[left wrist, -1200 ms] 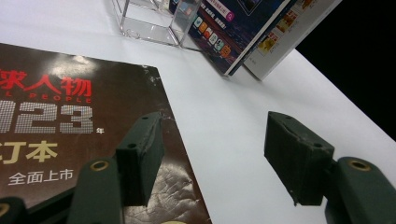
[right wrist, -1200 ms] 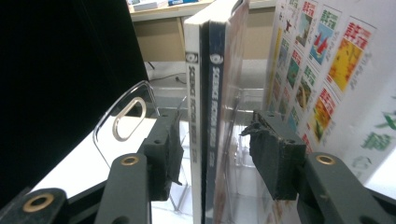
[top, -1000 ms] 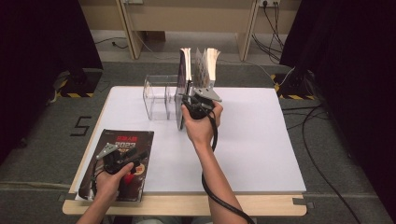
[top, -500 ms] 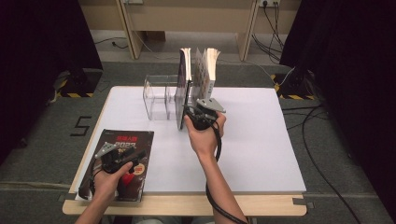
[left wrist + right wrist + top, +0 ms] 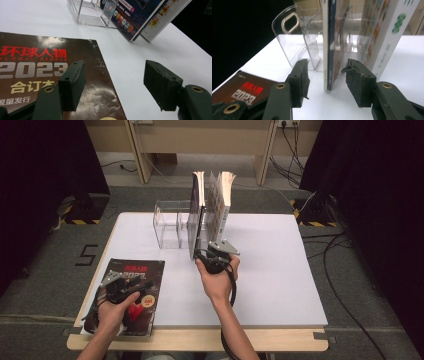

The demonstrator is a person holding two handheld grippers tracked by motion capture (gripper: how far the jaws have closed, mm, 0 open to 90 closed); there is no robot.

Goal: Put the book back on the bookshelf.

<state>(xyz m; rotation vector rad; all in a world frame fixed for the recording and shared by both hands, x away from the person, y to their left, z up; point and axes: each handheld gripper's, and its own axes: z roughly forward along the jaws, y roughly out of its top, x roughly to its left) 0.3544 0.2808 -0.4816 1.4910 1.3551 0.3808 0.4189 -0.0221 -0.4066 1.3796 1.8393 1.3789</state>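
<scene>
A dark magazine marked 2023 lies flat at the table's near left corner. My left gripper hovers open over its right edge. In the left gripper view one pad is above the cover and the other above bare table. A thin dark book stands upright in a clear acrylic holder, with a white book leaning beside it. My right gripper sits low at the dark book's near edge. Its jaws stand open on either side of the spine, not pressing it.
The white table stretches to the right of the books. The holder's left compartments hold nothing. Cables lie on the grey floor at the right, and black curtains hang on both sides.
My right hand has sunk down the near edge of the standing dark book and come slightly toward the person. The left hand and the magazine have stayed put.
</scene>
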